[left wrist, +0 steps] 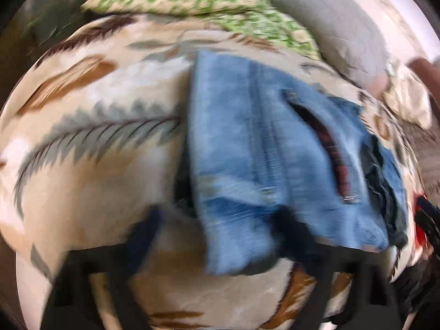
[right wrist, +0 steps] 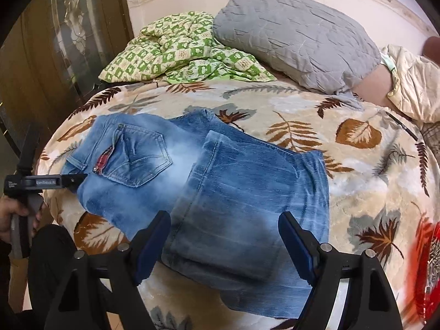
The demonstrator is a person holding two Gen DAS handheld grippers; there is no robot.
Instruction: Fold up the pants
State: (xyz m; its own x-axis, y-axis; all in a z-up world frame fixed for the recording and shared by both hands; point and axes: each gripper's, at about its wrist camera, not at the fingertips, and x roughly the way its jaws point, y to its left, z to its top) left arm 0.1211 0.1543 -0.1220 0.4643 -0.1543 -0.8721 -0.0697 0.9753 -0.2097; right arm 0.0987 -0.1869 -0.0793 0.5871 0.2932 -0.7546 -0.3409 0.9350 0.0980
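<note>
A pair of faded light-blue denim jeans [right wrist: 220, 192] lies folded in overlapping layers on a cream plush blanket printed with brown and grey leaves [right wrist: 343, 143], which covers a bed. In the right wrist view the seat end of the jeans, with its stitched back pocket [right wrist: 140, 159] and a small red tag at the pocket's edge, lies to the left, while the folded leg layers lie across it and reach toward the camera. The right gripper [right wrist: 225, 236], with black arms and dark blue pads, hangs just above the near fold, its fingers spread wide with the denim showing between them and nothing pinched. The left gripper [right wrist: 74, 180] appears in that same view at the left edge, a person's hand [right wrist: 13, 214] around its handle and its black tip at the seat end of the jeans; from there I cannot tell whether it touches the cloth. The left wrist view is heavily blurred, but it shows the left gripper [left wrist: 220, 225] with fingers well apart, one over bare blanket and the other against the near edge of the jeans [left wrist: 261, 148], with no cloth clamped. At the far end of the bed lie a crumpled green-and-cream checked cloth [right wrist: 181, 52] and, just beside it, a grey quilted pillow [right wrist: 297, 35]. A dark wooden panel with glass [right wrist: 55, 44] stands to the left of the bed.
</note>
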